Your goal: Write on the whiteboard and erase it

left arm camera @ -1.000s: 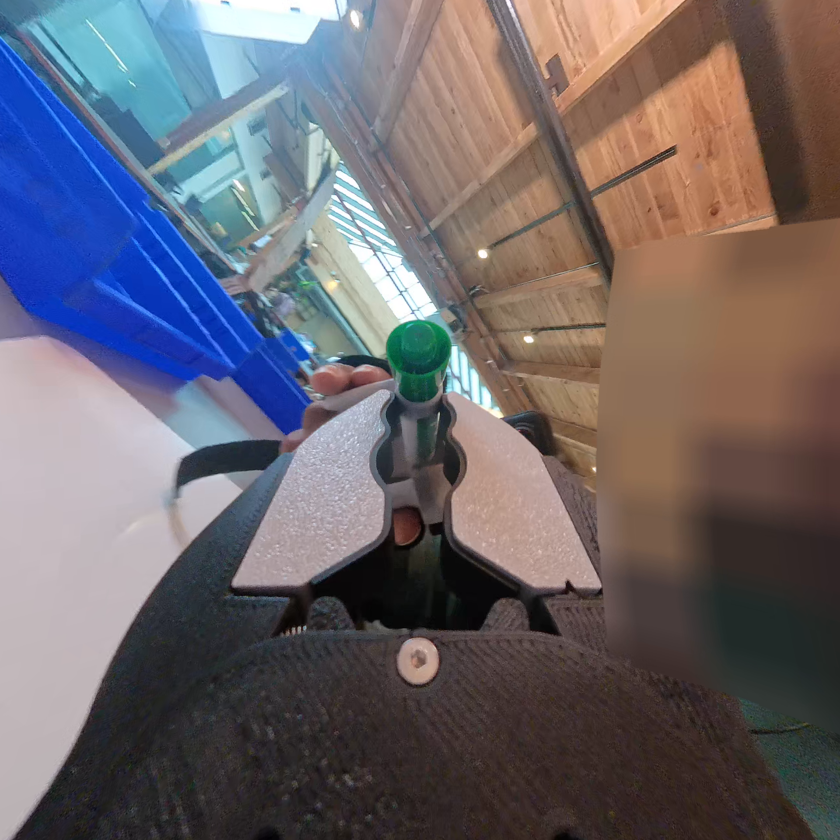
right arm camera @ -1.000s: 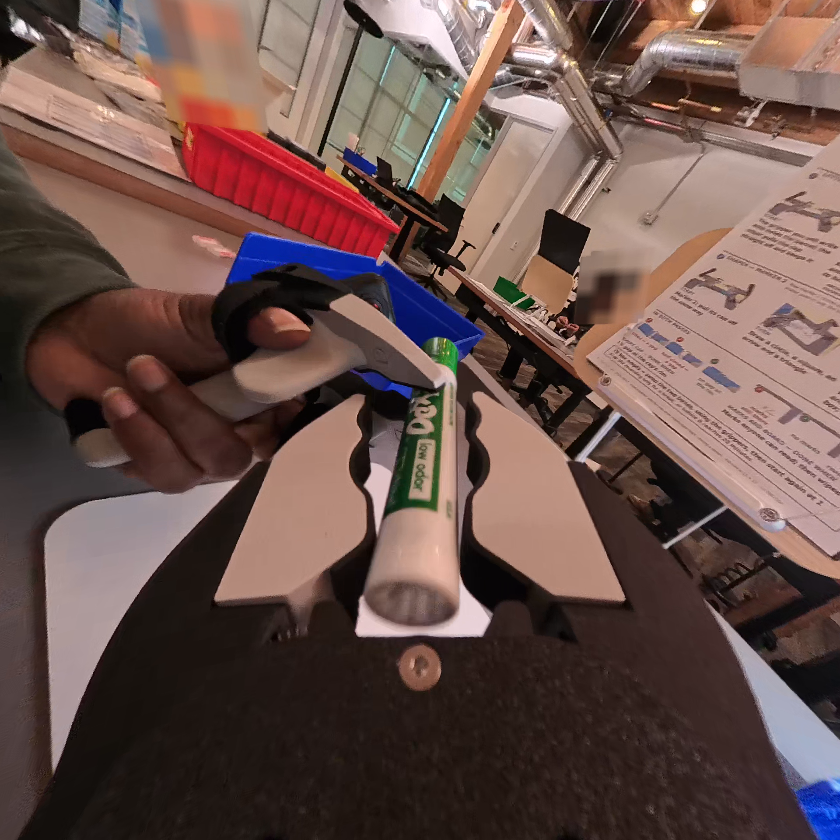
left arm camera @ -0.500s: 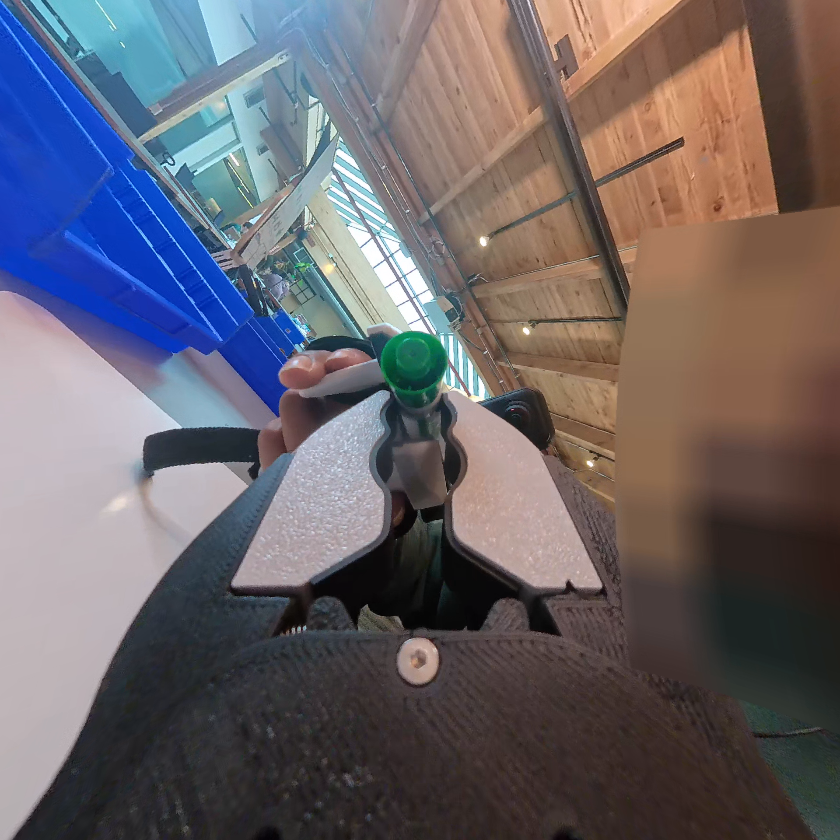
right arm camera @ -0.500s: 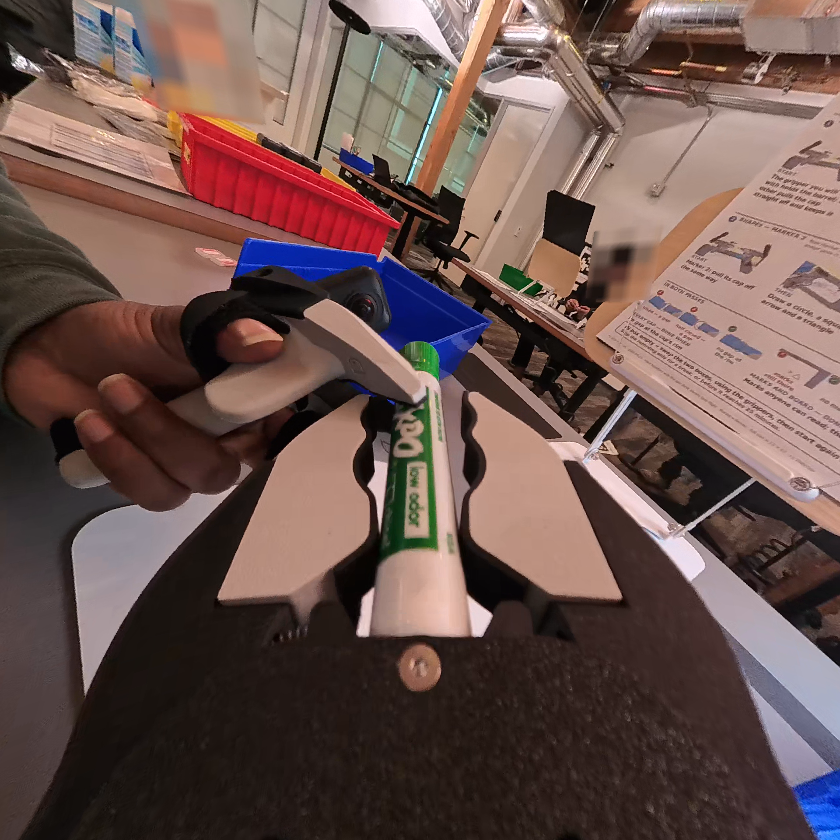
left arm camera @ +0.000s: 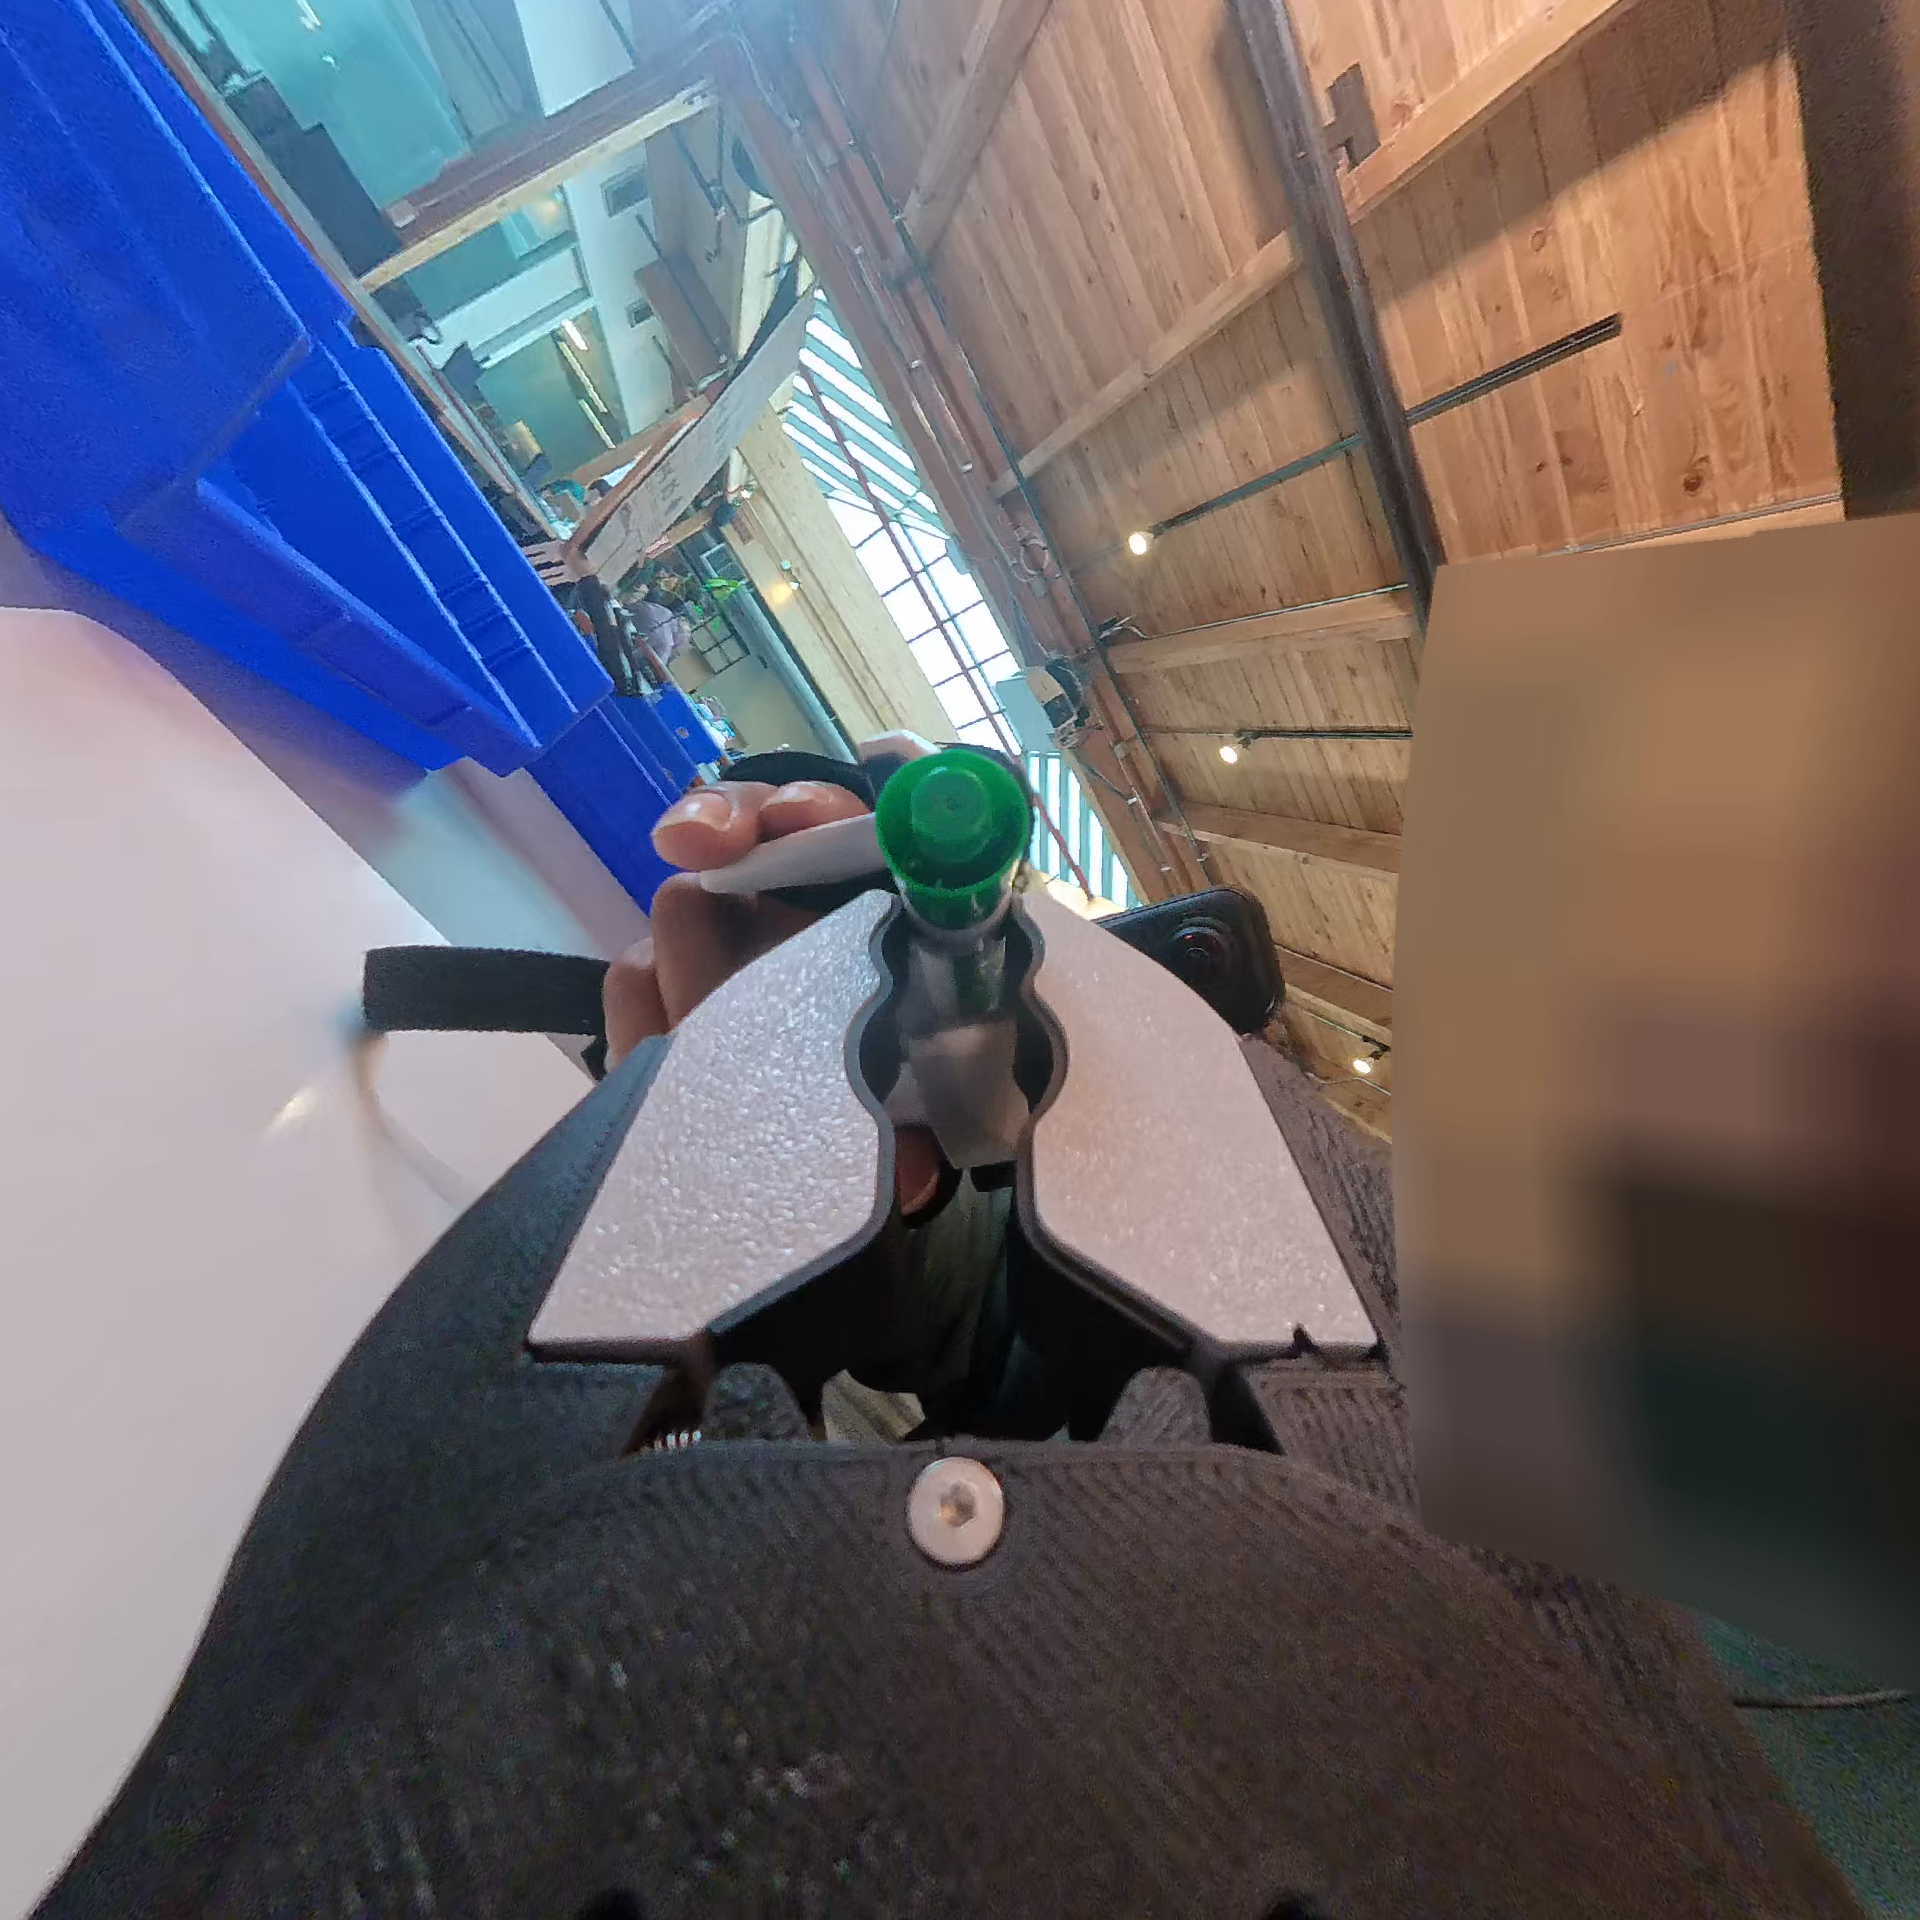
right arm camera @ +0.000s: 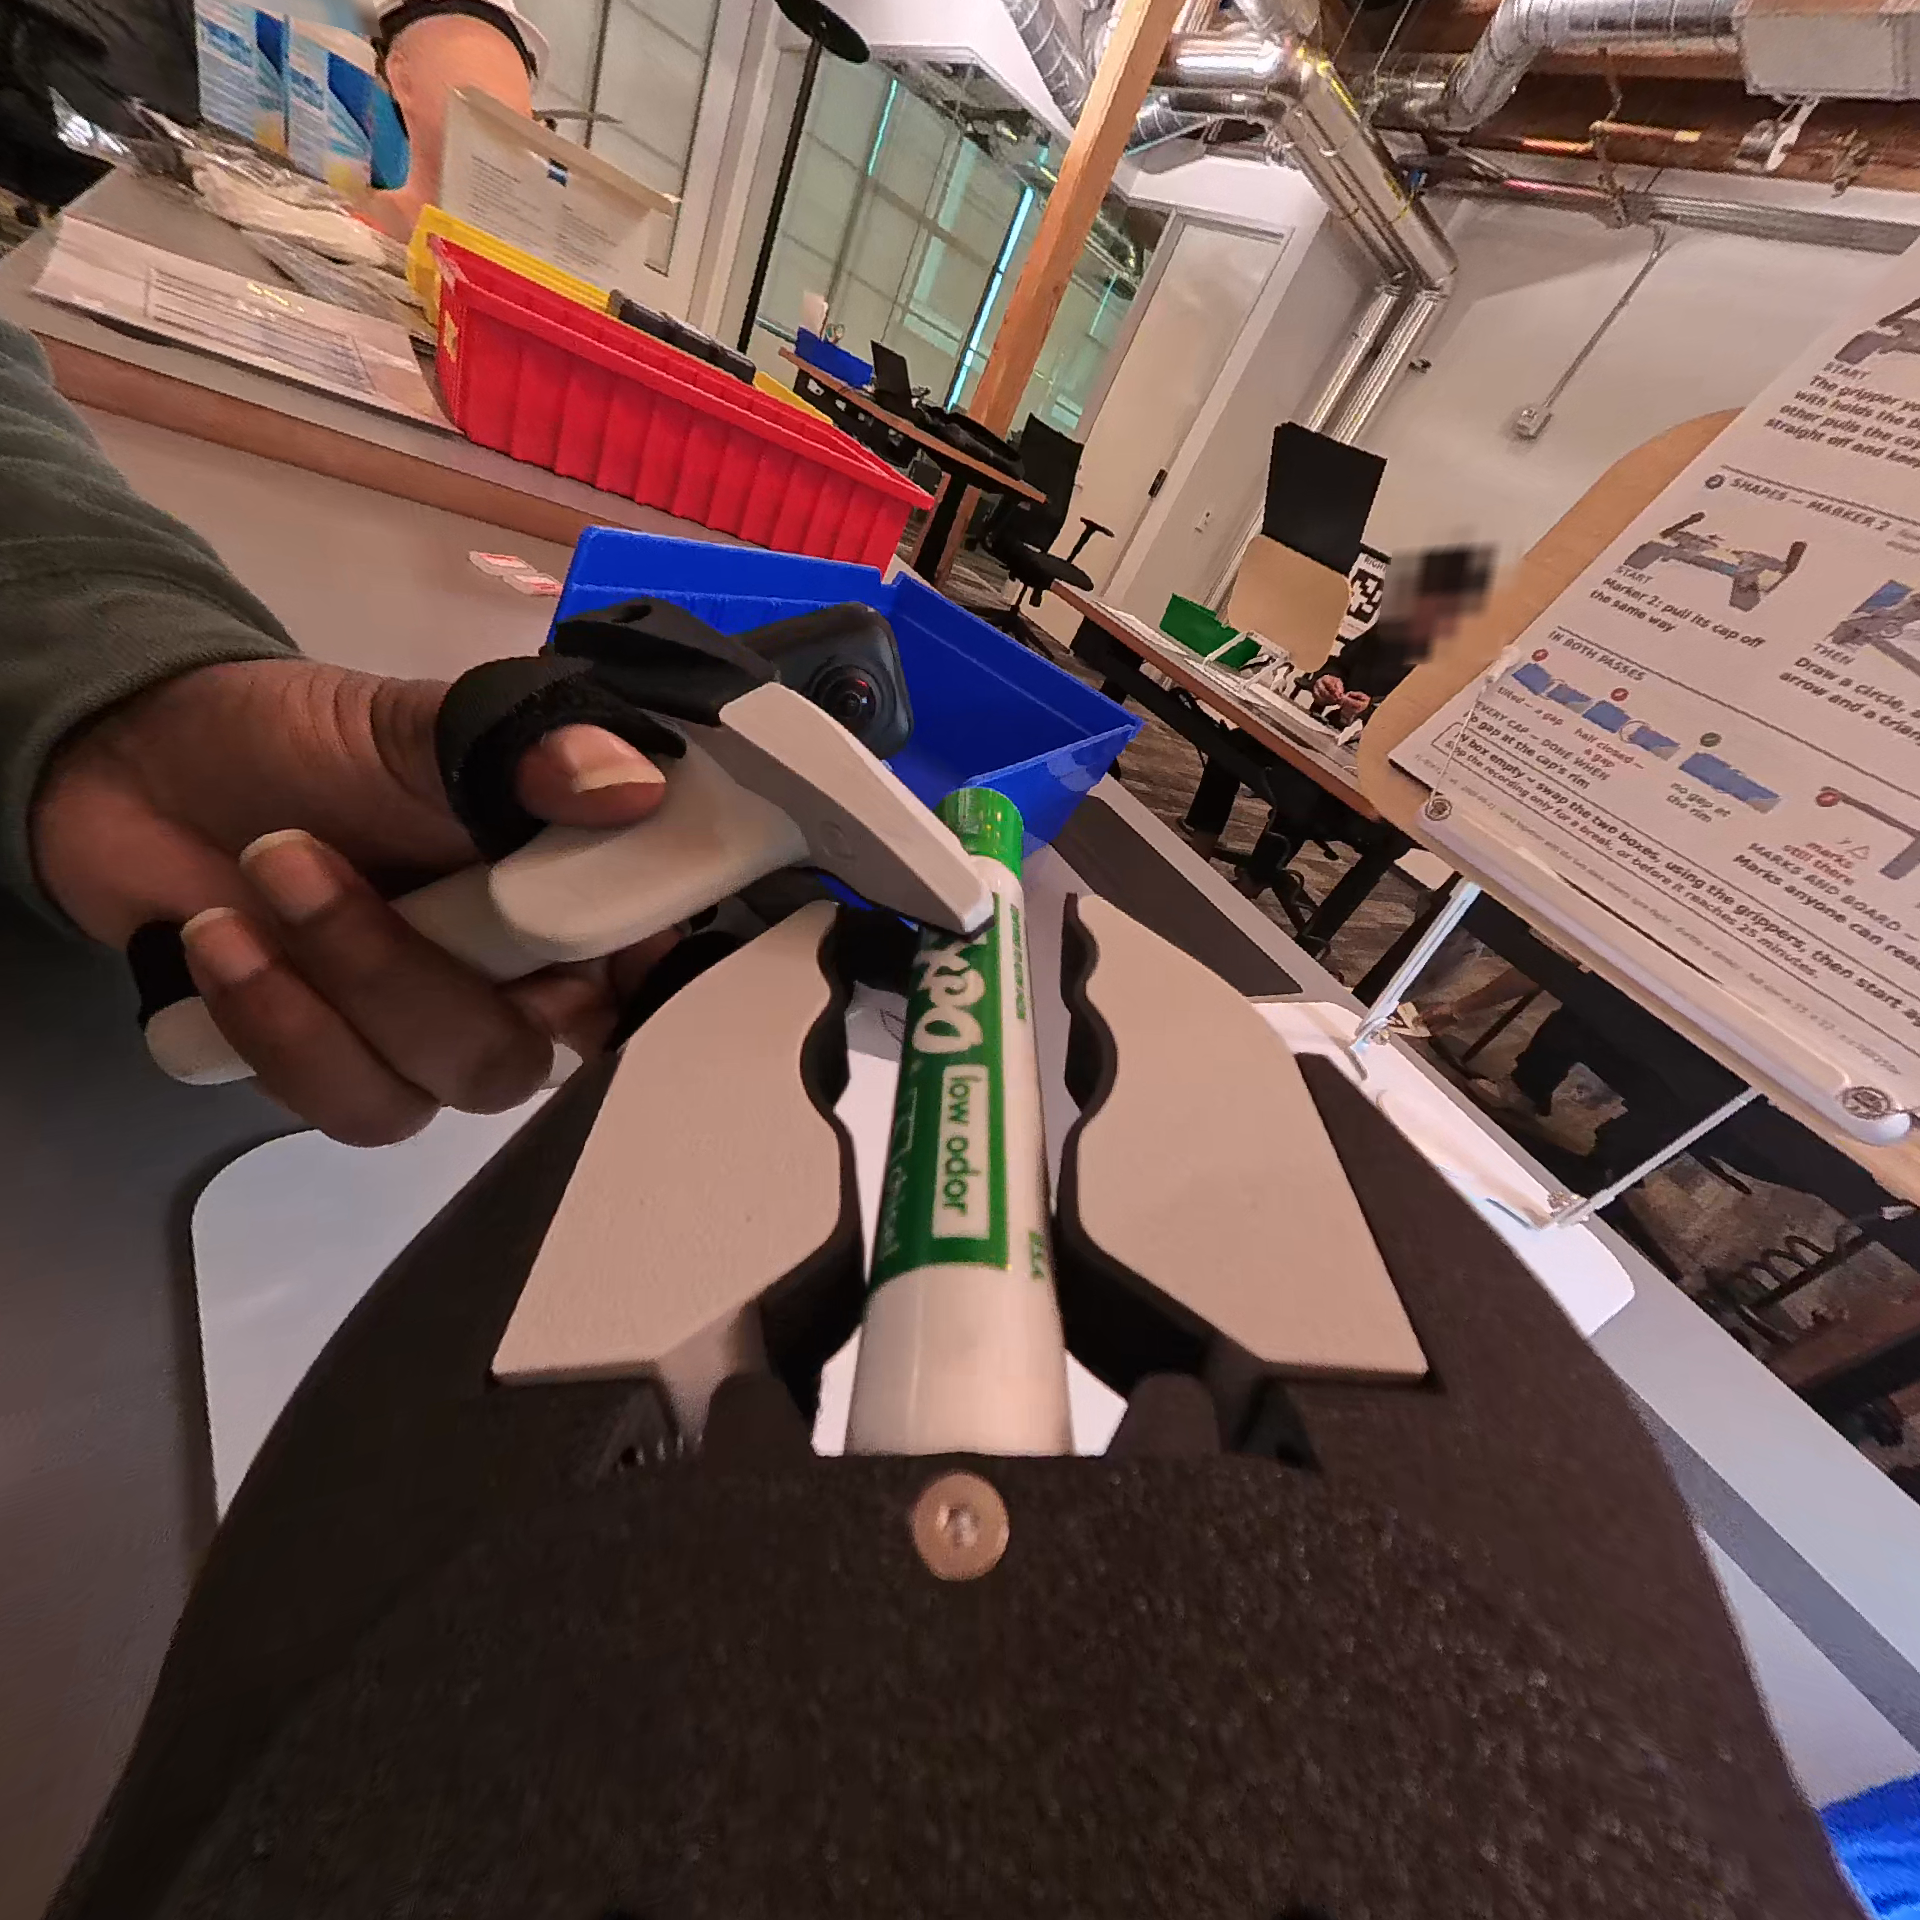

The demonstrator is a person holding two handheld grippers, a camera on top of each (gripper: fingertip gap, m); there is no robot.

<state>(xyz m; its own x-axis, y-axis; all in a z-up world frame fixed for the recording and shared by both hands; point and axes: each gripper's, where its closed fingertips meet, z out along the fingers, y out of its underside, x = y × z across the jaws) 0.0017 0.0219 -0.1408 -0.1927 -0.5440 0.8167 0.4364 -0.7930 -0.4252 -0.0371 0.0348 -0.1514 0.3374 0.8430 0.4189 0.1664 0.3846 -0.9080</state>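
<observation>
A green-capped white marker [right arm camera: 956, 1195] lies lengthwise between my right gripper's [right arm camera: 956, 914] fingers, which are shut on its barrel. The green cap [right arm camera: 982, 831] sticks out past the fingertips. The left gripper, held by a hand, comes in from the left, rolled on its side. Its upper finger [right arm camera: 852, 821] presses on the cap's base. In the left wrist view my left gripper [left arm camera: 956, 914] is shut on the cap [left arm camera: 951, 836], whose end pokes past the tips. The whiteboard [right arm camera: 312, 1226] lies flat below both grippers and also shows in the left wrist view [left arm camera: 156, 1039].
A blue bin [right arm camera: 987, 707] stands just behind the board, also at the upper left in the left wrist view [left arm camera: 260, 468]. A red bin [right arm camera: 644, 416] sits farther back. An instruction sheet on a stand [right arm camera: 1714, 779] leans at the right. Less than 4 cm separates the two grippers' tips.
The marker's back end has sunk from above my right gripper's base down into it. Both grippers have shifted slightly together. The cap stays on the marker.
</observation>
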